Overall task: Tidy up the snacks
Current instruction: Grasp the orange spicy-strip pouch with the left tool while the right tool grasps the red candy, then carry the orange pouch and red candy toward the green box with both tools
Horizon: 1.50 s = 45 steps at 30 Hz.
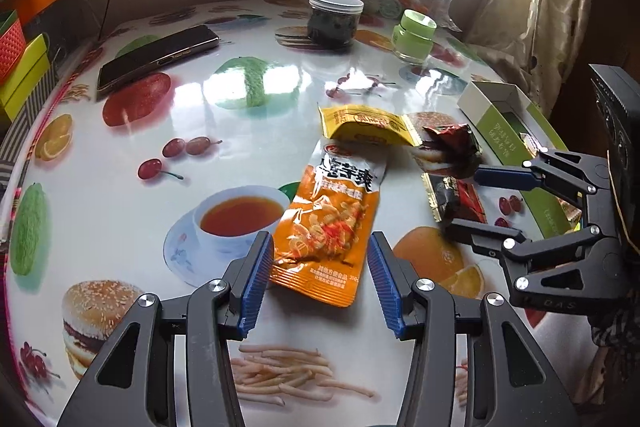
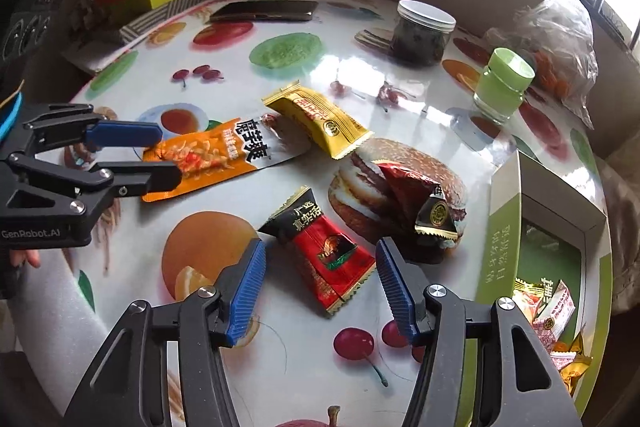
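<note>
We see the green-and-white box [image 2: 505, 227] at right, several wrapped snacks [image 2: 550, 315] inside, visible only from the right wrist. On the fruit-print counter [image 1: 120, 207], lower centre, our left hand-held gripper [image 1: 320, 263] straddles the orange pouch [image 1: 332, 223], pads apart. Our right hand-held gripper [image 2: 320, 269] stands wide around the red-and-black packet [image 2: 324, 259], not pressing.

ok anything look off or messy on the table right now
Four snack packets lie loose on the table, not in the green box: the orange packet, the yellow one overlapping its top end, the red one, and a crumpled dark red wrapper. Nothing looks spilled.
</note>
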Motion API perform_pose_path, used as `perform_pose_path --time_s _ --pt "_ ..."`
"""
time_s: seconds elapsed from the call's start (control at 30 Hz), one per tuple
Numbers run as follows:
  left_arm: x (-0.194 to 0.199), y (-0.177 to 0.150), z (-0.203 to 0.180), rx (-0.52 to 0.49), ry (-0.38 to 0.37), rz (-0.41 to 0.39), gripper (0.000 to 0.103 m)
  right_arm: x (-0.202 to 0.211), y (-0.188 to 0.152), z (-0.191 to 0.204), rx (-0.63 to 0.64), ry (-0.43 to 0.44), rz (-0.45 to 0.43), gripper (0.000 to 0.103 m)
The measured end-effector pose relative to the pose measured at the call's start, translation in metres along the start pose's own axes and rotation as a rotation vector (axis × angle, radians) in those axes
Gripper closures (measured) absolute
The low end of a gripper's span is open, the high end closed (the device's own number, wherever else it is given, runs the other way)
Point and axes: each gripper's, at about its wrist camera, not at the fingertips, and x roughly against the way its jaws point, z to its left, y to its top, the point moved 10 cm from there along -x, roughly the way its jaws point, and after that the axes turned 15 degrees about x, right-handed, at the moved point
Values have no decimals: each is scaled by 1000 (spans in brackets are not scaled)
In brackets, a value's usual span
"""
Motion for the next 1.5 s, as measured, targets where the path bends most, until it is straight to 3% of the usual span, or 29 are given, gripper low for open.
perform_pose_path --time_s 0.17,0.3,0.53,0.8,1.17,1.5 --pt "-13 4 0 -21 22 21 53 -6 5 1 1 6 -9 43" --pt "-19 4 -11 -60 -2 39 40 -7 5 2 -16 20 -14 43" --pt "-28 7 -14 -116 58 38 40 -6 3 2 -50 36 -25 43" --pt "-29 9 -13 -117 74 23 40 -3 0 -5 -101 16 -39 57" --pt "-26 5 -22 -125 68 6 54 1 -3 -6 -153 -12 -57 73" --pt "-25 4 -22 -103 67 -1 57 5 -8 -5 -201 -20 -72 79"
